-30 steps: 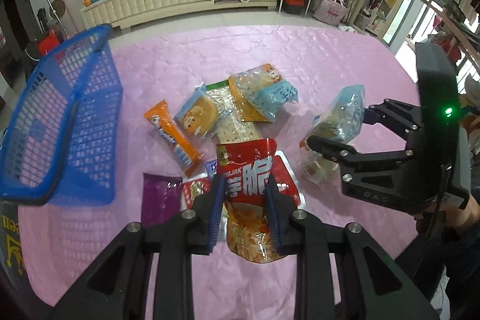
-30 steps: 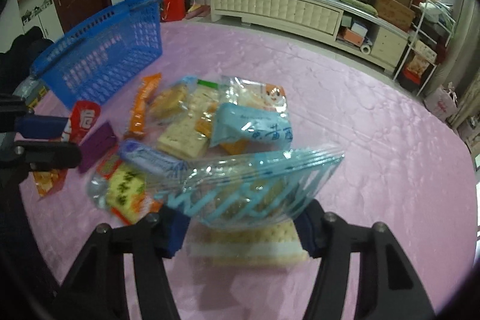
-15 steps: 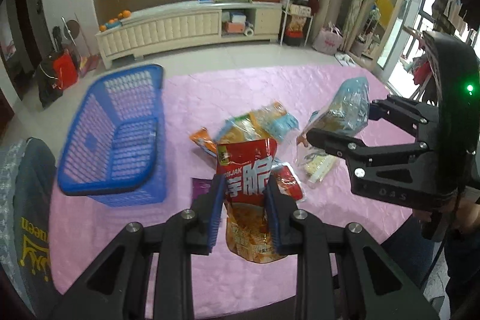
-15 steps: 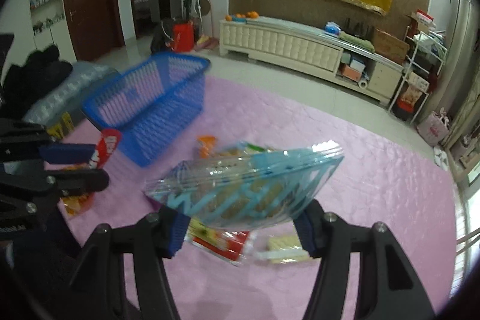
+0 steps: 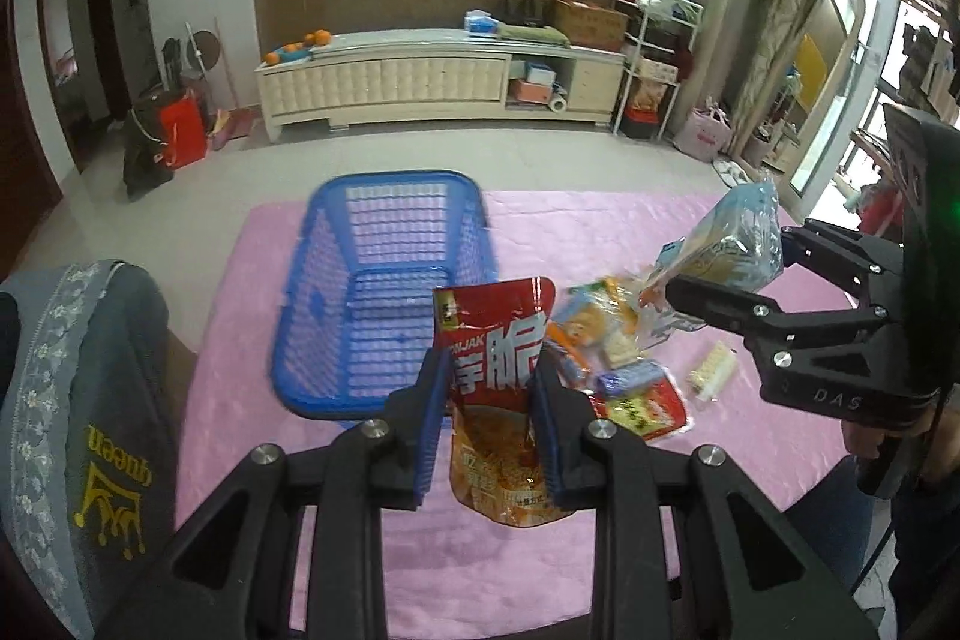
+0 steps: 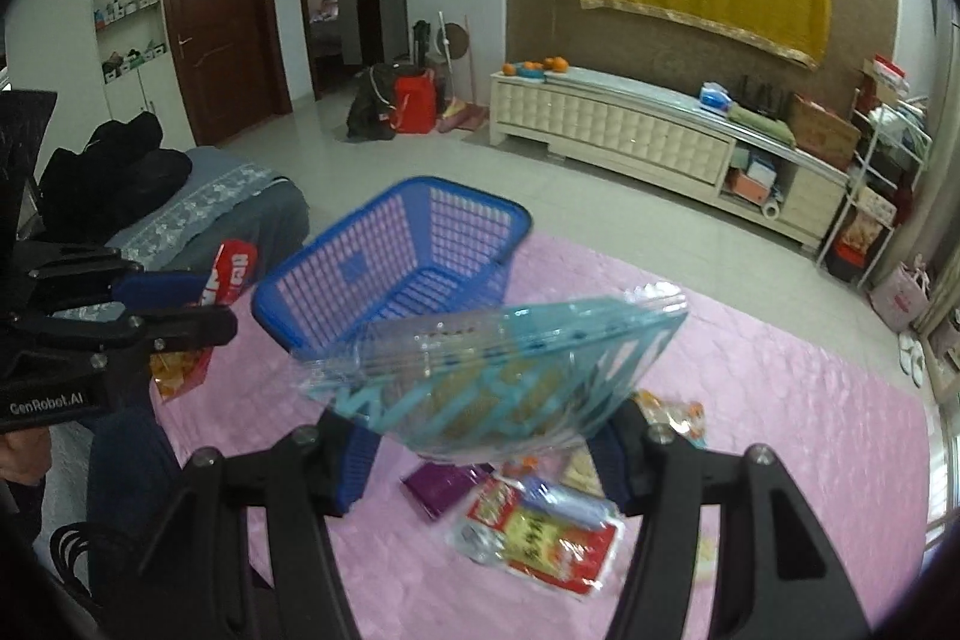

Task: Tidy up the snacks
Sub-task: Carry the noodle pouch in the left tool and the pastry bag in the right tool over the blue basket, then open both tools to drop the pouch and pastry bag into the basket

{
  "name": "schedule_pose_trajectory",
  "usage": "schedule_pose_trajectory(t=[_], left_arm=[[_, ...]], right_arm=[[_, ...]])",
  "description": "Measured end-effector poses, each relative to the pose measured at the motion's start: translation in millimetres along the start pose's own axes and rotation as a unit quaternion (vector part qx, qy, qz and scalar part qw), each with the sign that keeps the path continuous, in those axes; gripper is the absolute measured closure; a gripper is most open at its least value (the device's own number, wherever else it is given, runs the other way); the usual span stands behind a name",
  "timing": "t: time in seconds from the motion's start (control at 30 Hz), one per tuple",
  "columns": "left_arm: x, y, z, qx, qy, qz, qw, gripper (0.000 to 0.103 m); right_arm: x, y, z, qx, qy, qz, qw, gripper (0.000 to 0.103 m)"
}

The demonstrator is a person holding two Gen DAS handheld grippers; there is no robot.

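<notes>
The pink table cover (image 5: 600, 232) carries the work area. The blue basket (image 5: 384, 292) stands on it with its mouth up, empty as far as the mesh shows, ready to receive packets from above; its long axis runs away from the left wrist camera.

The loose snack pile (image 5: 624, 370) lies just beside the basket on the cover.

The right gripper (image 6: 480, 436) is clamped across the blue cracker bag (image 6: 498, 370) and holds it clear of the table. The bag's long axis lies crosswise between the jaws, with the sealed edge tilted up toward the basket.

The left gripper (image 5: 489, 424) is clenched on the red snack pouch (image 5: 495, 370). The pouch stands upright, long axis vertical, top edge up; its lower end probably hangs free, though the fingers (image 5: 432, 430) hide part of it.
</notes>
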State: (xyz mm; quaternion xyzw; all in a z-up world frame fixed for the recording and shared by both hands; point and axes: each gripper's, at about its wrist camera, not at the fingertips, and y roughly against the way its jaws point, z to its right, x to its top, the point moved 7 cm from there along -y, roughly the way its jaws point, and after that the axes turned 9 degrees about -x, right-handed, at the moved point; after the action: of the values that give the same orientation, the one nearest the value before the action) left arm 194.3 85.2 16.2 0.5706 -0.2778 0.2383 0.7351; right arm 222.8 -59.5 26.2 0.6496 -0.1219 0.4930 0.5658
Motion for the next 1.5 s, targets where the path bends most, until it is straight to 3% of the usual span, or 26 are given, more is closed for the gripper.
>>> schedule_pose_trajectory(t=[0.33,0.5,0.67,0.87,1.23,1.37,1.4,1.5], left_arm=[[28,0,-63,0.014,0.006,0.003,0.9999,0.077],[41,-25,-86,0.012,0.014,-0.008,0.9998,0.077],[53,-56,-108,-0.017,0.039,-0.015,0.9990,0.077],[63,-100,-119,-0.047,0.063,-0.035,0.9963,0.077],[67,-145,-128,-0.040,0.075,-0.056,0.9949,0.076],[68,-145,-133,-0.043,0.084,-0.054,0.9941,0.074],[69,-145,-134,-0.042,0.084,-0.053,0.9942,0.073],[69,-146,-135,-0.030,0.082,-0.056,0.9946,0.061]], right_arm=[[40,-41,-48,0.031,0.016,-0.011,0.999,0.038],[53,-74,-52,0.028,0.020,-0.029,0.999,0.038],[59,-112,-40,0.028,0.006,-0.064,0.998,0.038],[61,-154,-34,0.038,-0.014,-0.102,0.994,0.038],[68,-189,-38,0.001,0.029,-0.123,0.992,0.037],[71,-195,-37,-0.019,0.045,-0.122,0.991,0.029],[74,-197,-35,-0.026,0.046,-0.120,0.991,0.023],[79,-196,-29,-0.042,0.038,-0.110,0.992,0.016]])
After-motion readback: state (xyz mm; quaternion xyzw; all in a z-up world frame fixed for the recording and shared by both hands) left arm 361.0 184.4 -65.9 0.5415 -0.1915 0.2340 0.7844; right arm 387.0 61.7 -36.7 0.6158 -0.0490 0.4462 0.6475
